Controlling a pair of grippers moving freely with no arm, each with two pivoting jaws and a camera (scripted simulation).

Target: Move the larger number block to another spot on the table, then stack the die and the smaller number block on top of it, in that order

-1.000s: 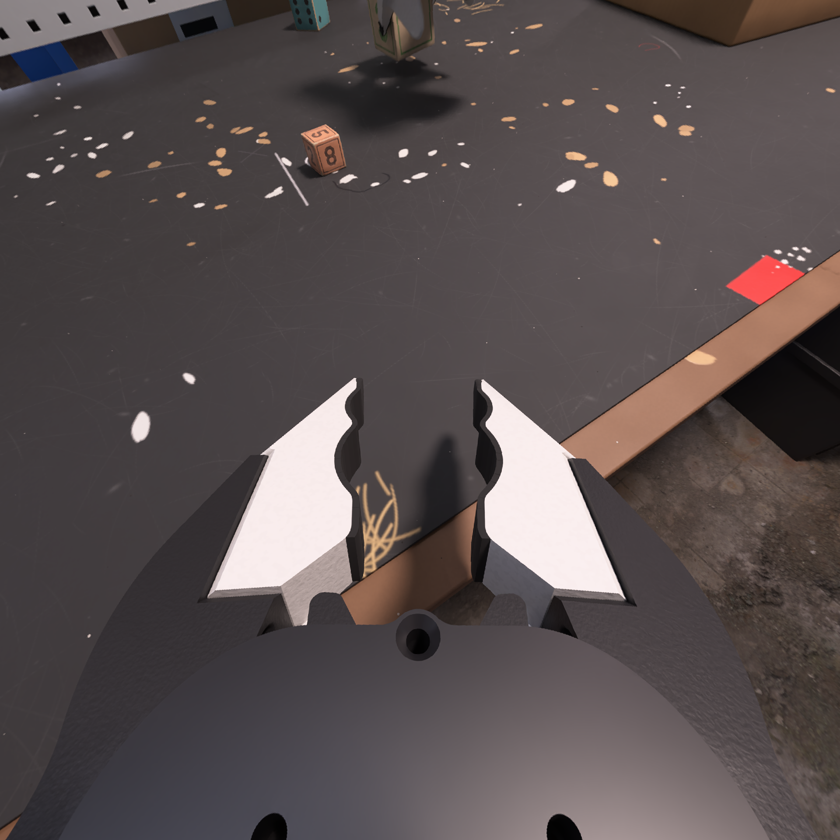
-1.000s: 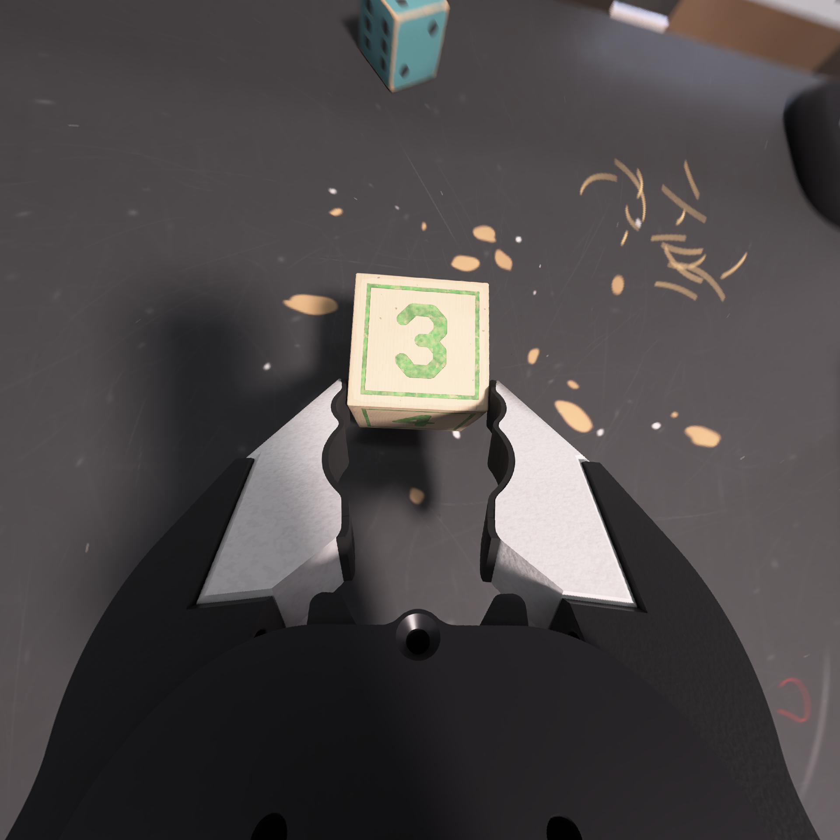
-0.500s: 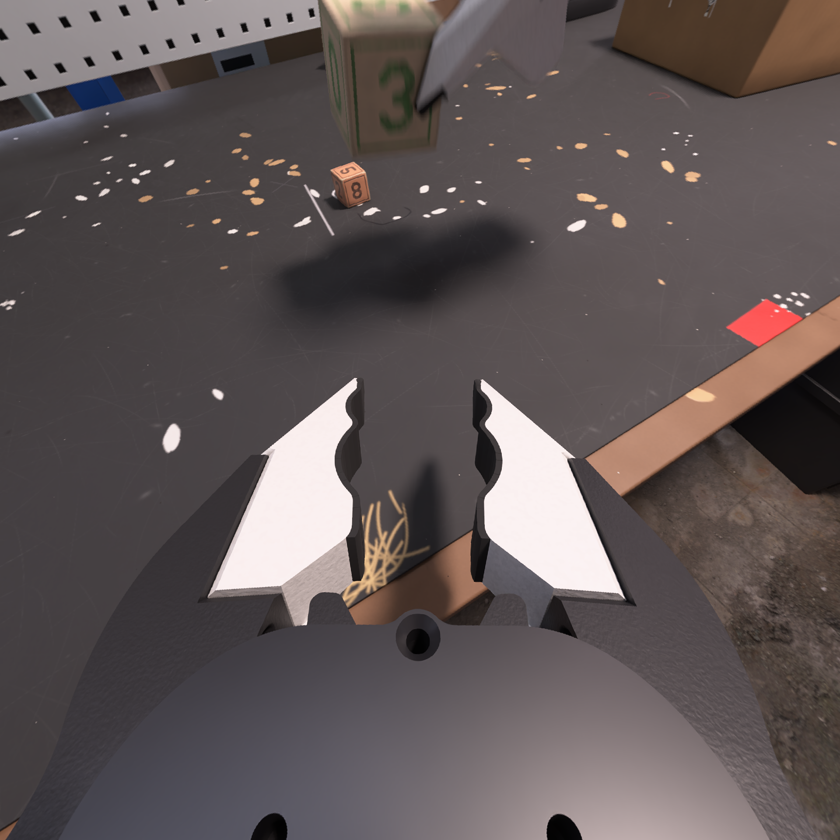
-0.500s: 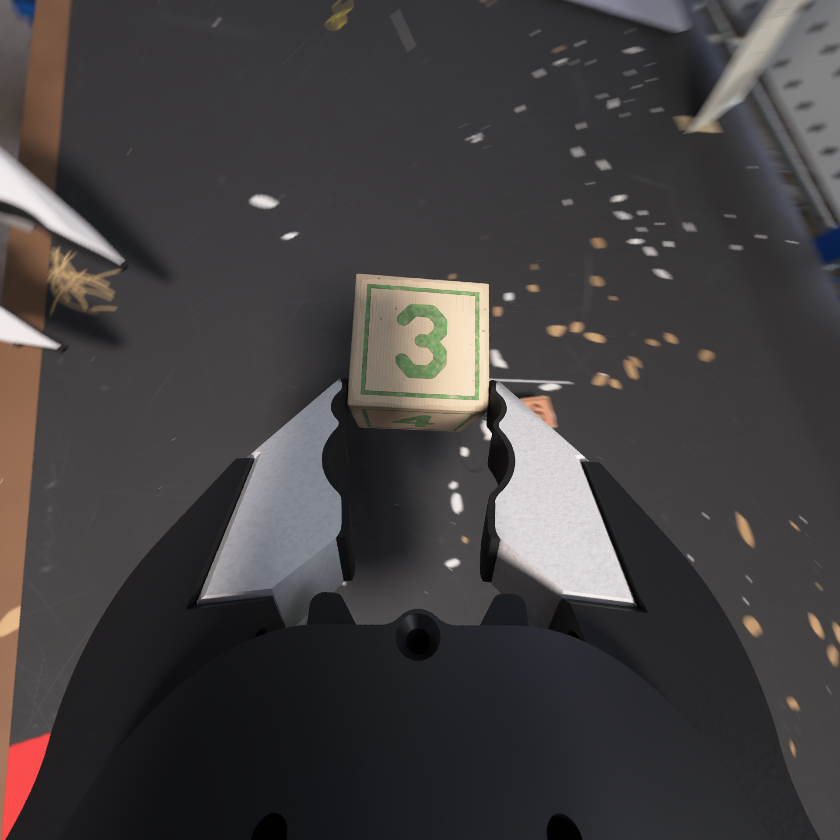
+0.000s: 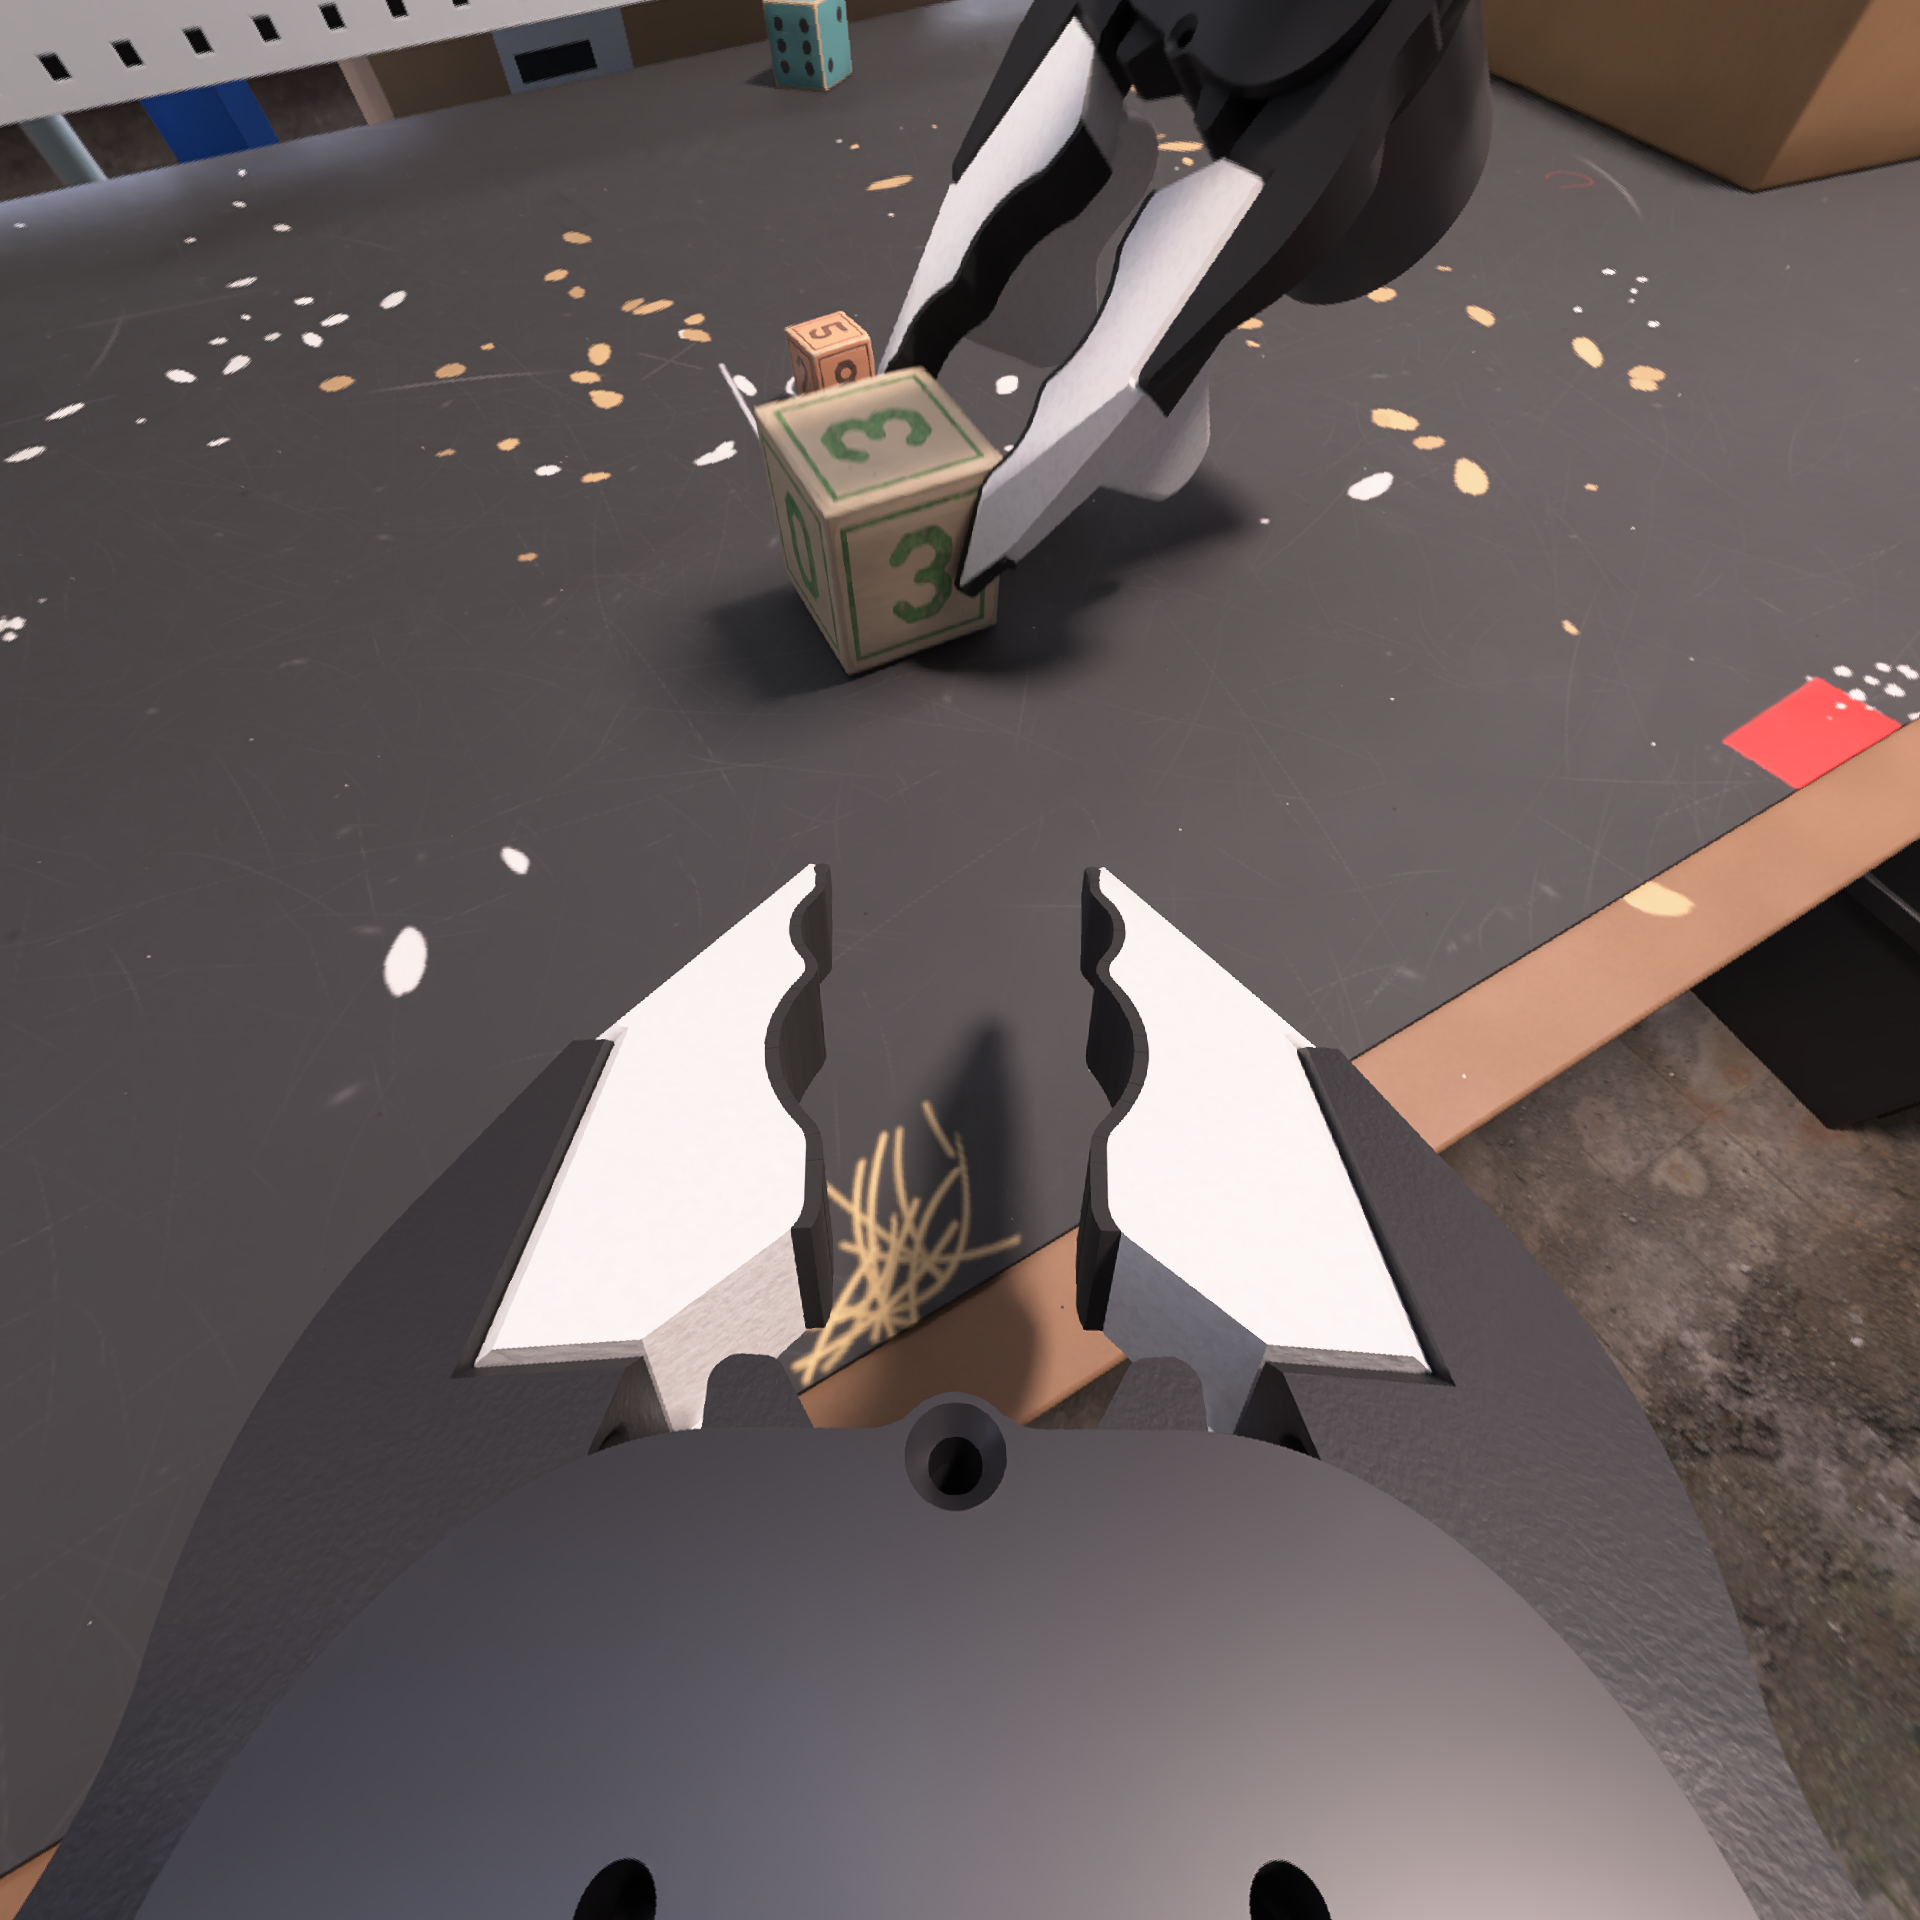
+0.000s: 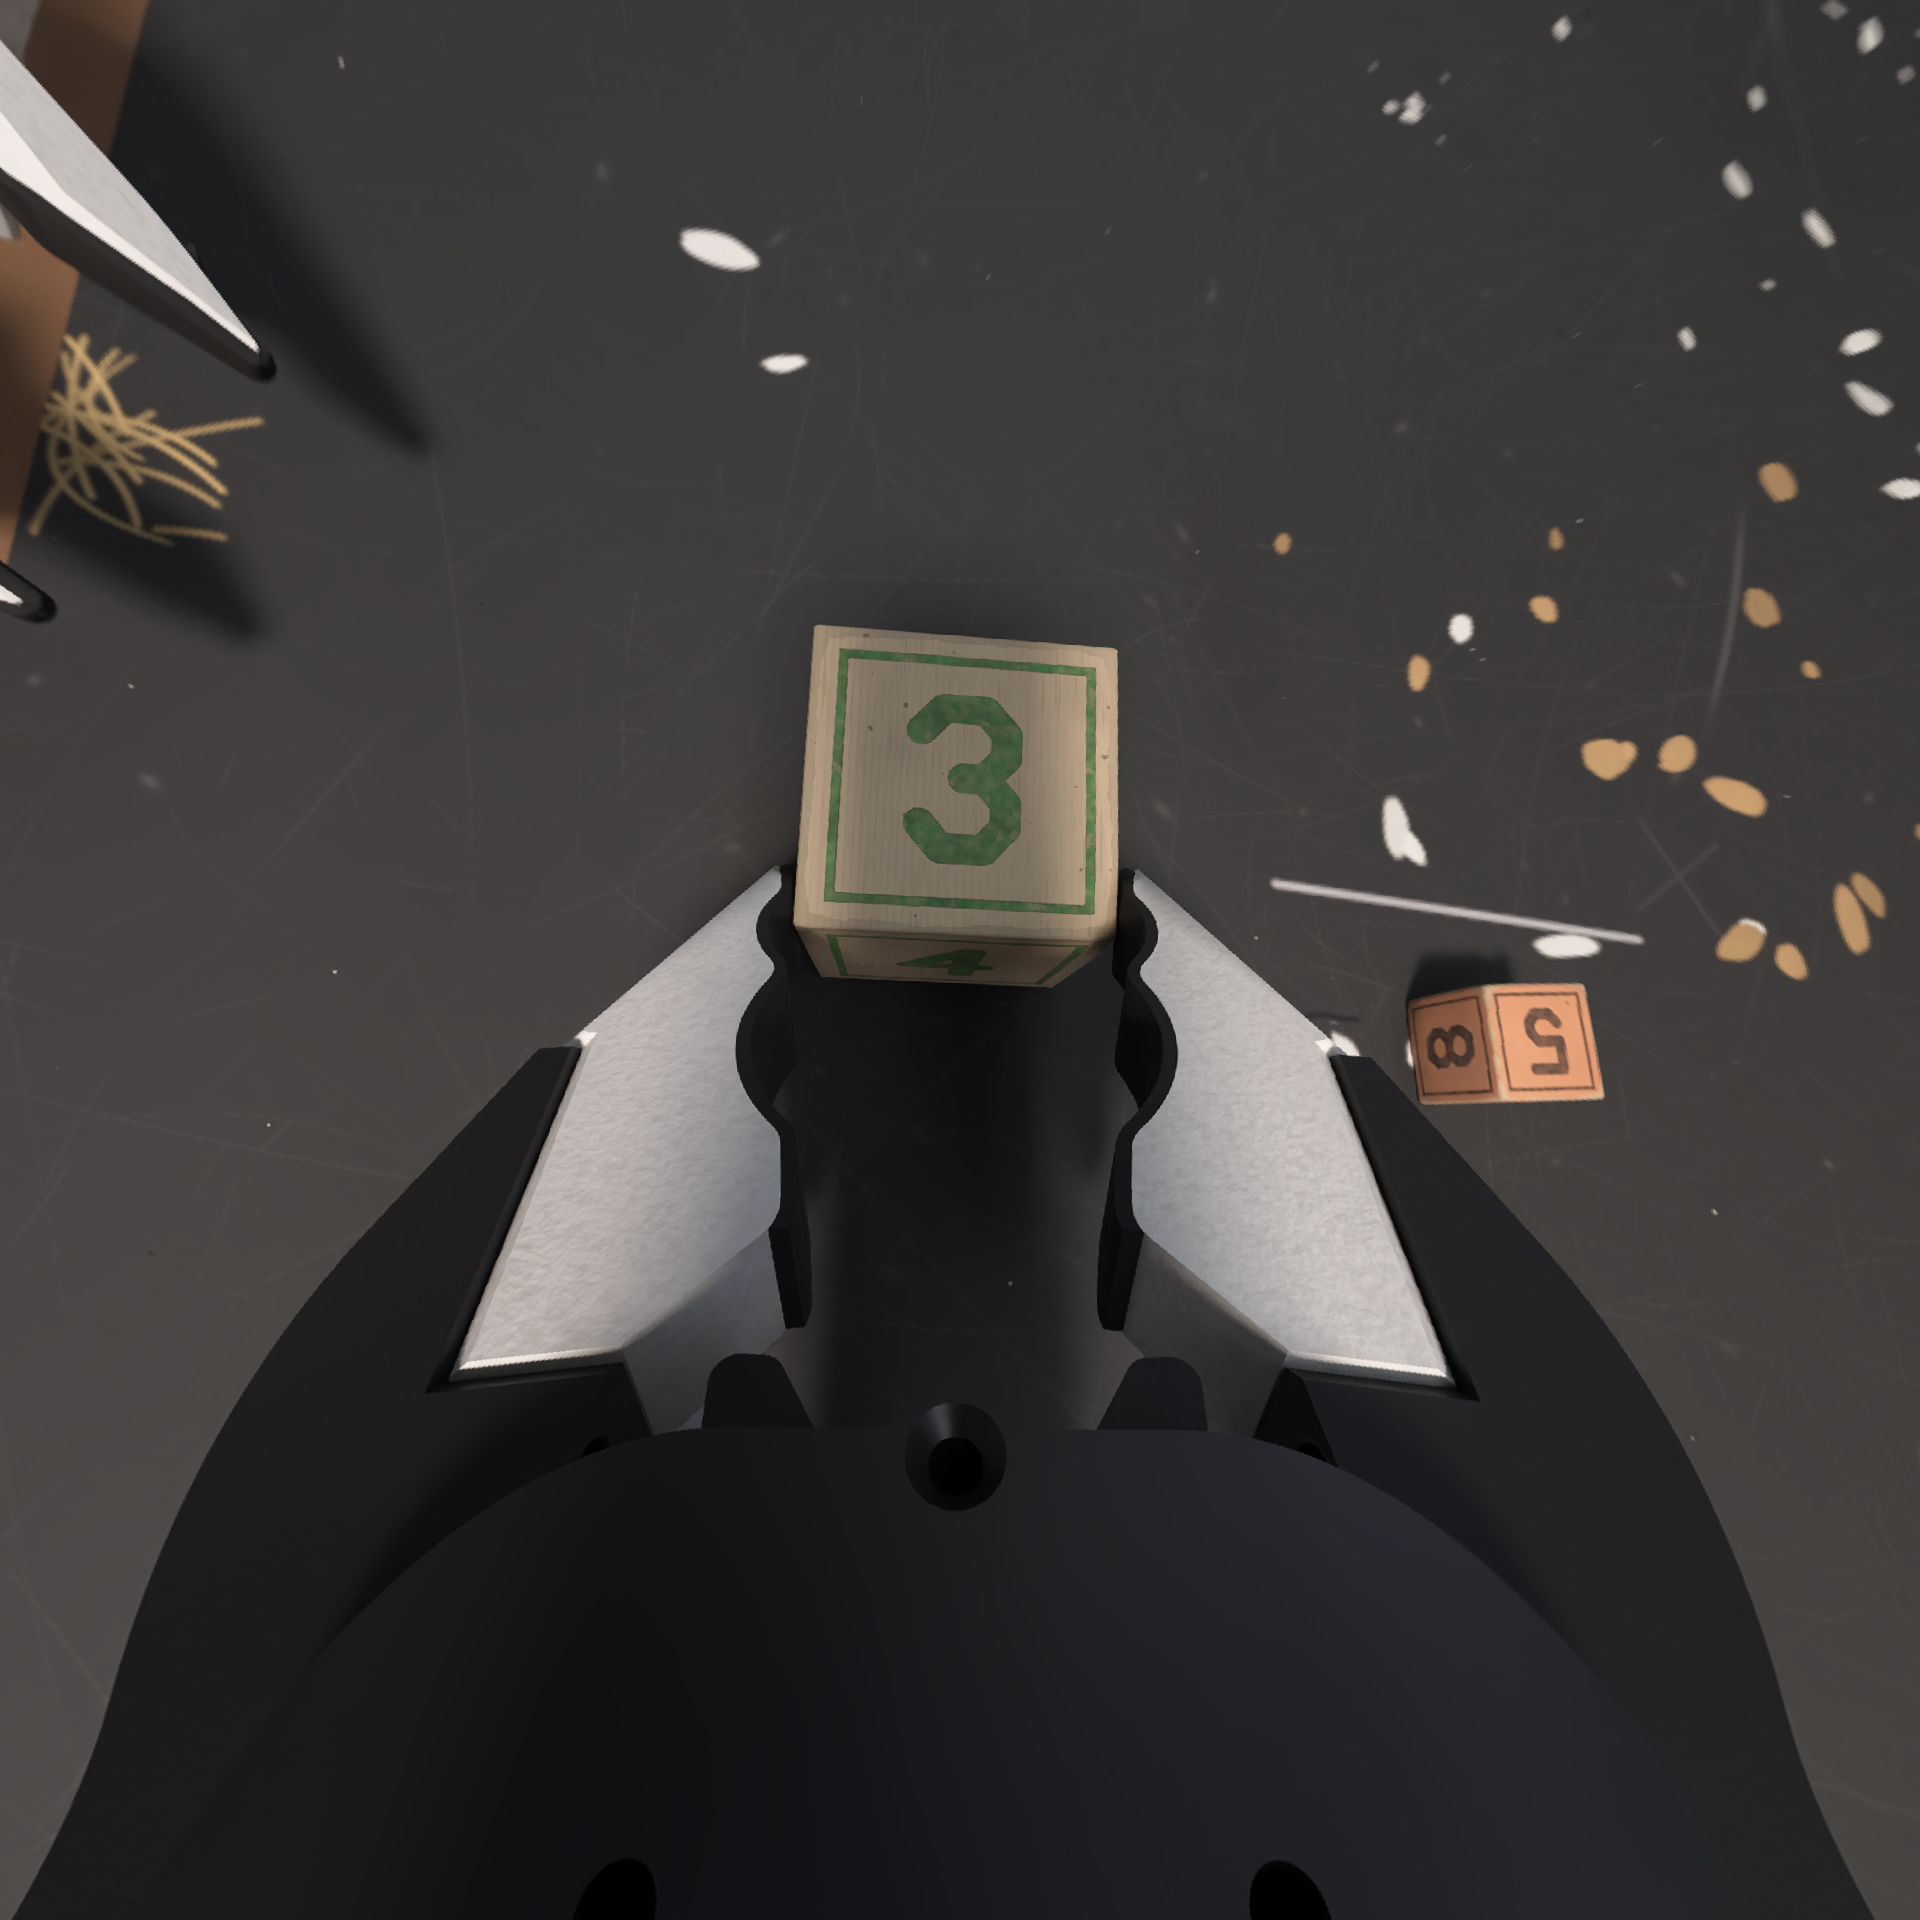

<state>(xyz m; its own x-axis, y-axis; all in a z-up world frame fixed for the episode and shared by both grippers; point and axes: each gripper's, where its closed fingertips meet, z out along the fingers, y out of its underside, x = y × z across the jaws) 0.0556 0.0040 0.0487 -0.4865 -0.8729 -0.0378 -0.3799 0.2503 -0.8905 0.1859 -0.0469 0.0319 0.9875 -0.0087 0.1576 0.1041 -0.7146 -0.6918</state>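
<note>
right gripper [image 6: 956,914]: fingers clamped on large pale wooden green-numbered block [image 5: 883,520]
left gripper [image 5: 956,935]: jaws apart, holding nothing
nearby: small orange number block [image 6: 1504,1042] just beside; teal die [image 5: 807,40] well apart

Dark table [image 5: 312,727] all speckled, straw clump [image 5: 894,1247] at wood edge, red patch [image 5: 1808,738], cardboard box [image 5: 1704,83] far corner, pegboard [image 5: 208,31] behind.

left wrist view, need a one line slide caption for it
Right hand-held gripper sets the larger number block on the dark table, near the smaller orange block; left hand-held gripper waits open.
</note>
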